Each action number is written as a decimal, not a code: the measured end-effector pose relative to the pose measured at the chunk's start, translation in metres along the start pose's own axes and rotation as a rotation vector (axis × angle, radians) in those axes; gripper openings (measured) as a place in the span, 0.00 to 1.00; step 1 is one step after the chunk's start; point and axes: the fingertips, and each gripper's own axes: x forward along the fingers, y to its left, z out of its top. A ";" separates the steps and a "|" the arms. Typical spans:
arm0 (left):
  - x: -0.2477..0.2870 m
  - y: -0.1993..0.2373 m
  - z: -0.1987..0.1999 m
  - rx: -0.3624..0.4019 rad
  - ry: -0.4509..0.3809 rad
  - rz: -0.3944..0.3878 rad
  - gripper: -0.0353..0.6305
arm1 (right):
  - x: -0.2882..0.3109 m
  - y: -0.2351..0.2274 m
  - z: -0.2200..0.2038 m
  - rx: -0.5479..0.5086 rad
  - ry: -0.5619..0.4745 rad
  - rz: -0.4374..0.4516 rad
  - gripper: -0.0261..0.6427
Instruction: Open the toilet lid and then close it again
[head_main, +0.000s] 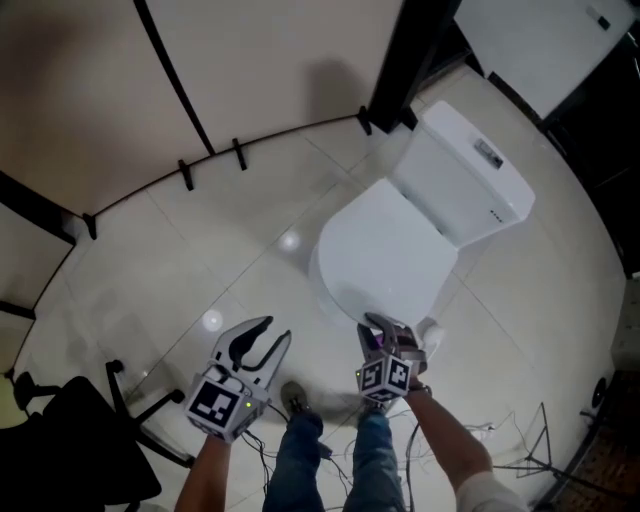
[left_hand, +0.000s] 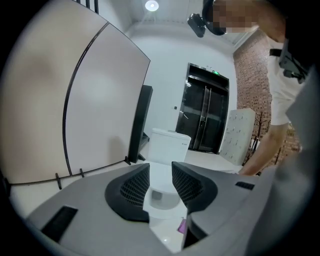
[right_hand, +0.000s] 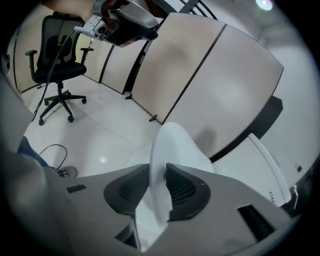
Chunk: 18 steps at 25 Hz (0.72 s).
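Toilet lid (head_main: 385, 245) lay down over the bowl (head_main: 322, 285), or very nearly; the right gripper view did not settle whether its front lip was fully seated. Tank (head_main: 470, 175) stood just behind the hinge.

Right gripper (head_main: 385, 325) sat at the lid's front edge, jaws part-spread and astride the lip, which stood edge-on between the pads. No firm squeeze was evident, so I read it as a loose straddle rather than a clamp.

Left gripper (head_main: 275, 330) was released and empty, held low and well apart from the toilet, pointing towards it.

Risks, as judged:
- If the lip was still slightly raised, a loose hold would let it drop and slap the bowl.
- If lifted from this hold, the smooth, thin lip could slide out of the pads.
- Withdrawing at an angle could snag a pad on the lip and drag the lid up.
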 end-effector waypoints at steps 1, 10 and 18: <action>-0.002 -0.001 -0.007 -0.002 0.006 -0.006 0.25 | 0.009 0.010 -0.006 0.019 0.003 0.022 0.19; -0.008 -0.004 -0.031 -0.016 -0.005 -0.009 0.25 | 0.081 0.081 -0.046 0.113 0.169 0.275 0.42; -0.018 -0.003 -0.042 -0.044 0.028 0.020 0.25 | 0.089 0.091 -0.049 0.195 0.231 0.367 0.44</action>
